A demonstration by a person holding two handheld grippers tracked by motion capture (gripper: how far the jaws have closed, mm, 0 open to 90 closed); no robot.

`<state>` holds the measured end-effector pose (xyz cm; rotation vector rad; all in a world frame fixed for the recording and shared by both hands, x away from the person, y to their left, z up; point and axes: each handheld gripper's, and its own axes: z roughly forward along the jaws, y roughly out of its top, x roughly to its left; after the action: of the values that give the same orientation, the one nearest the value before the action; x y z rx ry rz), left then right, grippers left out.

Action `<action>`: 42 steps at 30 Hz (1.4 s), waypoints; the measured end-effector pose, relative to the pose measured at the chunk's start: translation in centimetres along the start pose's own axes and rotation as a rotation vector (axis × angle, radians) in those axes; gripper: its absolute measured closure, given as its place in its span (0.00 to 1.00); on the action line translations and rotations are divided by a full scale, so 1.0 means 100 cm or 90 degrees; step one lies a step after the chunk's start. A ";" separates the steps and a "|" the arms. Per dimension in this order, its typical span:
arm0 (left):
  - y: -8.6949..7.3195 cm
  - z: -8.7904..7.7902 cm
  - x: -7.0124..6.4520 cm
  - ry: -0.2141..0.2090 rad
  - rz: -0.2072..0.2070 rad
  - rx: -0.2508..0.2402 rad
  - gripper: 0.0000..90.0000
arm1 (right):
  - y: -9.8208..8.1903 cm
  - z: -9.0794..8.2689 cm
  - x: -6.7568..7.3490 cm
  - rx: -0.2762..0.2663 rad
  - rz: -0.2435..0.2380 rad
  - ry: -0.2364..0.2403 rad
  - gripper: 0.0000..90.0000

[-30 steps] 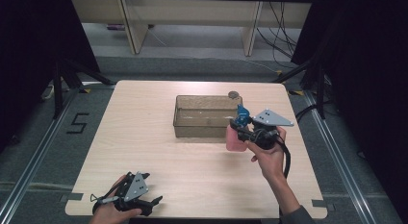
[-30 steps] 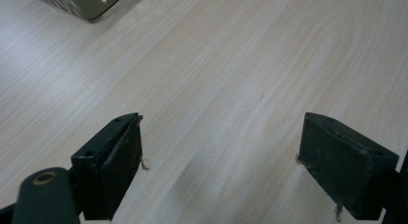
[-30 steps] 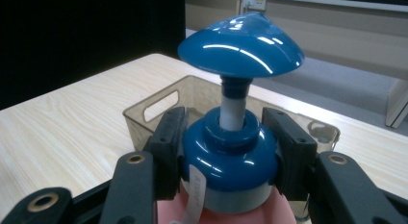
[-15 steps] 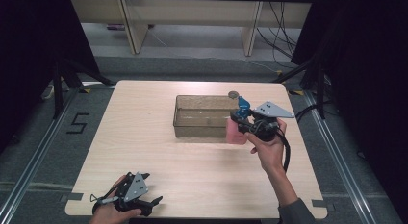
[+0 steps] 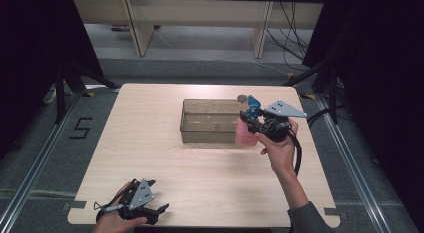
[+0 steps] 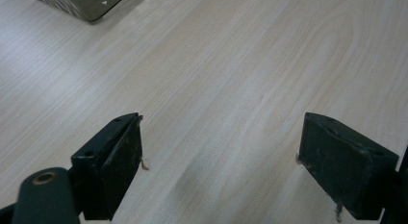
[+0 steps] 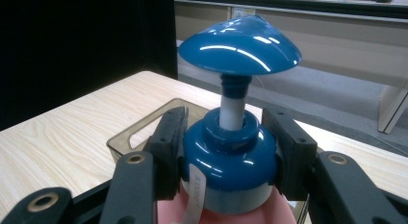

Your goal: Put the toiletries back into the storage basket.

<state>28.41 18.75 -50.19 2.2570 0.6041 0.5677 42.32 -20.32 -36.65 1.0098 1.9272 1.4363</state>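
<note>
While right gripper (image 7: 226,159) clamps pink pump bottle (image 5: 244,134) by blue collar, we hold it beside bin (image 5: 210,122) (likely destination); next move: lift over rim. Left gripper (image 6: 221,166) rests wide open, empty.

A pump bottle (image 5: 246,130) is sitting at the bin's (image 5: 207,124) right end; a small disc (image 5: 242,98) is lying just behind the bin.

A black number 5 (image 5: 81,128) is showing on the grey floor left of the table (image 5: 150,143). The bottle's label (image 7: 195,195) is too blurry to read.
</note>
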 end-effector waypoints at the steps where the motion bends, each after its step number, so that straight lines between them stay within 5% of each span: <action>1: 0.000 0.000 0.000 -0.001 0.001 0.001 0.17 | 0.000 0.001 0.000 -0.003 0.012 0.003 0.59; 3: 0.000 -0.001 0.001 -0.007 0.001 0.003 0.17 | 0.001 0.002 -0.002 -0.010 -0.007 0.000 0.59; 8: 0.000 -0.001 0.001 -0.006 0.000 0.001 0.17 | 0.004 0.004 -0.003 -0.004 0.014 -0.002 0.59; 42: 0.000 0.000 0.000 -0.005 -0.011 -0.004 0.17 | 0.020 0.029 -0.018 -0.013 0.024 -0.014 0.59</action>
<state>28.37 18.71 -50.18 2.2451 0.6170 0.5517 46.16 -19.87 -35.67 1.0530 1.8841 1.4564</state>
